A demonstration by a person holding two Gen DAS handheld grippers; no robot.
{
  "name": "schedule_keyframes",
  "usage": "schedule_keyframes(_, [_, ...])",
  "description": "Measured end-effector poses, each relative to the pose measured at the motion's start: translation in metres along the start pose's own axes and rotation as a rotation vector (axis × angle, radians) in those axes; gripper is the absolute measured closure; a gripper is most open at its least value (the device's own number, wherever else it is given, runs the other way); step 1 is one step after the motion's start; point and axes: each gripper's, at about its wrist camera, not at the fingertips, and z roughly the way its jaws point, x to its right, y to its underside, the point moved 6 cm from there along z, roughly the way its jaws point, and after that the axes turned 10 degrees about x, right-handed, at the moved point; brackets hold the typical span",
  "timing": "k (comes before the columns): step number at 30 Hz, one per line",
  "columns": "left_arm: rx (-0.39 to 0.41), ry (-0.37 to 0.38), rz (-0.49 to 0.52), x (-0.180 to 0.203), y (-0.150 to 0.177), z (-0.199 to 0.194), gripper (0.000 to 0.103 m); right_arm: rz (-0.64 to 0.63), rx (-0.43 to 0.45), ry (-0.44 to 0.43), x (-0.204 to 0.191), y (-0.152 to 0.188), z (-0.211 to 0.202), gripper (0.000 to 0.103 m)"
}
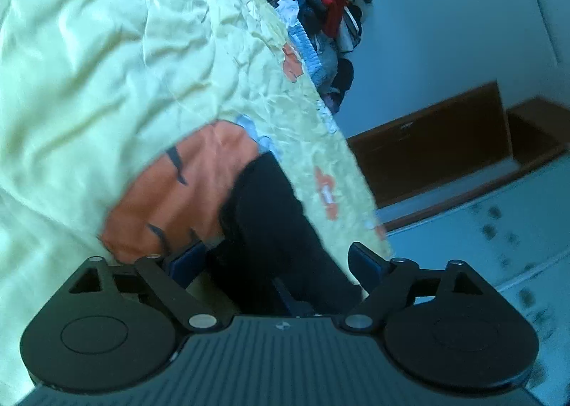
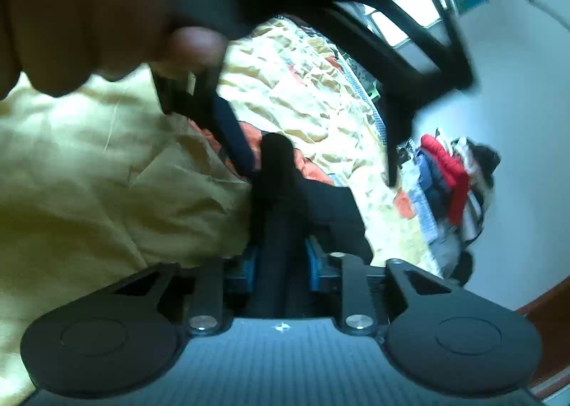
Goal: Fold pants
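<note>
So the black pants [image 2: 281, 199] are lying on the bed's yellow cover [image 1: 89, 85]. Right gripper [image 2: 281, 263] has its jaws pinching a fold of them, left gripper [image 1: 274, 260] jaws spread wide around the fabric.

both views are fisheye, with dark corners and lines that bow toward the rim. daylight enters through a window [image 2: 402, 17] at the top of the right wrist view, where the panes are blown out to white. the yellow bedspread [image 1: 89, 60] glares pale under it. the left wrist view has a cold blue cast on the wall [image 1: 445, 32]. a hand [image 2: 71, 10] close to the lens is dark and out of focus. the pile of clothes [image 2: 456, 171] is smeared with blur.
</note>
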Motion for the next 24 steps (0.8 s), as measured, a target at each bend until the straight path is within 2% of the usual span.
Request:
schedule_keyframes(3, [-0.050, 0.031, 0.008, 0.000, 0.002, 0.001, 0.011, 0.210, 0.041, -0.041, 0.022, 0.001, -0.005, 0.083])
schedule_keyframes(6, [-0.104, 0.104, -0.014, 0.010, 0.010, 0.012, 0.008, 0.396, 0.077, -0.081, 0.048, 0.005, -0.008, 0.083])
schedule_keyframes(9, [-0.108, 0.119, -0.046, 0.015, 0.014, 0.033, 0.007, 0.577, 0.110, -0.127, 0.071, 0.012, -0.010, 0.083])
schedule_keyframes(11, [-0.112, 0.124, -0.068, 0.015, 0.017, 0.049, 0.008, 0.649, 0.120, -0.141, 0.081, 0.017, -0.009, 0.083])
schedule_keyframes(14, [-0.095, 0.114, -0.049, 0.018, 0.019, 0.063, 0.023, 0.679, 0.116, -0.195, 0.085, 0.018, -0.014, 0.082])
schedule_keyframes(16, [-0.097, 0.060, -0.017, 0.015, 0.020, 0.068, 0.048, 0.669, 0.141, -0.253, 0.085, 0.015, -0.027, 0.081])
schedule_keyframes(18, [-0.101, 0.019, 0.011, 0.009, 0.021, 0.070, 0.068, 0.711, 0.171, -0.282, 0.094, 0.019, -0.041, 0.081])
schedule_keyframes(19, [-0.102, 0.006, 0.015, 0.005, 0.021, 0.070, 0.075, 0.743, 0.173, -0.272, 0.103, 0.024, -0.043, 0.081])
schedule_keyframes(21, [-0.094, 0.005, 0.016, 0.001, 0.021, 0.070, 0.078, 0.823, 0.152, -0.213, 0.121, 0.040, -0.037, 0.081])
schedule_keyframes(24, [-0.058, -0.026, 0.086, 0.007, 0.025, 0.066, 0.078, 0.848, 0.009, -0.113, 0.123, 0.062, -0.012, 0.081])
